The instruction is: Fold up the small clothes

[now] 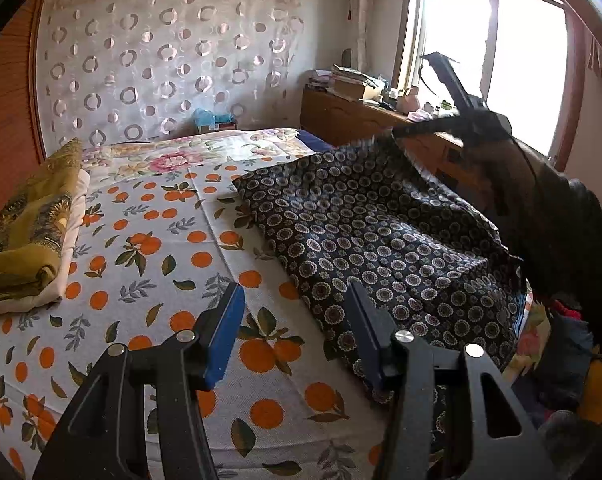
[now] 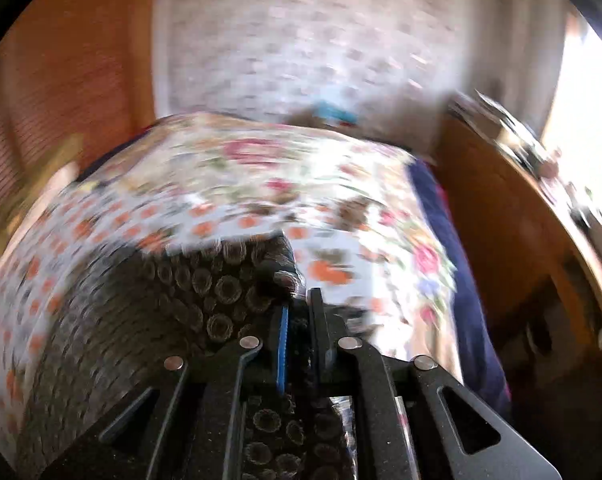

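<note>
Your left gripper (image 1: 297, 320) was open and held nothing above the bed (image 1: 149, 240). Only that view showed your right gripper (image 1: 453, 128) lifting an edge of the dark flowery cloth (image 1: 361, 232). Your right view was blurry, but its fingers (image 2: 283, 344) pinched the cloth.

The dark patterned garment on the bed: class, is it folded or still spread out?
Mostly spread out. The dark patterned garment lies open across the bedsheet, with one far corner lifted by the right tool.
</note>
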Action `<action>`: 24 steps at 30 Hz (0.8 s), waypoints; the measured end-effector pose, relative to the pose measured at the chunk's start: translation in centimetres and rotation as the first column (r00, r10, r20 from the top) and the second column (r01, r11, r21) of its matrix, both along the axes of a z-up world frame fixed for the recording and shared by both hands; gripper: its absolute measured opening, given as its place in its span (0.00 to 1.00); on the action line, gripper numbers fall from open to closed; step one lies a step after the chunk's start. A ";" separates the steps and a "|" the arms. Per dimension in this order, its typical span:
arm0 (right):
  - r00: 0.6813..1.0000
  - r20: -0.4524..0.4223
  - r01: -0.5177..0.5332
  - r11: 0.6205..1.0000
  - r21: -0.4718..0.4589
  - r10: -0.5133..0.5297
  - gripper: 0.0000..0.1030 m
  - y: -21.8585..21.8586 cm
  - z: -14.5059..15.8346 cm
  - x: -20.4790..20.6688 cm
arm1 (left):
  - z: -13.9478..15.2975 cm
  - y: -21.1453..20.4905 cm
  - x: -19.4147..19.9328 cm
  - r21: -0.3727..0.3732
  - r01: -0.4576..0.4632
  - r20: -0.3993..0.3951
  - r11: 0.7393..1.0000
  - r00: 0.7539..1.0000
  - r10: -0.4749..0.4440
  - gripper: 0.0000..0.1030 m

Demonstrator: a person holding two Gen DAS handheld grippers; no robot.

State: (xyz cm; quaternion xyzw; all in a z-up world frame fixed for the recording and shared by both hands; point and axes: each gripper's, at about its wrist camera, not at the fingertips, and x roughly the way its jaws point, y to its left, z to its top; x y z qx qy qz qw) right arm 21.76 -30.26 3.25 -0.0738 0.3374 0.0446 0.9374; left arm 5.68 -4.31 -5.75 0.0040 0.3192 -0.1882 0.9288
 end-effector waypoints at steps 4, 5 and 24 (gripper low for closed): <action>0.999 0.050 0.008 1.000 0.012 -0.009 0.47 0.3 0.7 -0.2 | -0.2 -0.1 0.2 0.000 0.001 -0.009 1.000 1.000 -0.001 0.52; 0.999 0.045 -0.005 1.000 0.028 0.004 0.47 0.4 0.7 -0.5 | -0.2 -0.2 0.1 0.000 0.003 -0.009 1.000 1.000 -0.003 0.52; 0.991 -0.085 -0.105 0.994 0.029 0.107 0.48 -9.3 -3.8 -19.4 | -2.5 -4.2 -0.2 0.046 0.103 -0.087 0.994 0.991 -0.099 0.52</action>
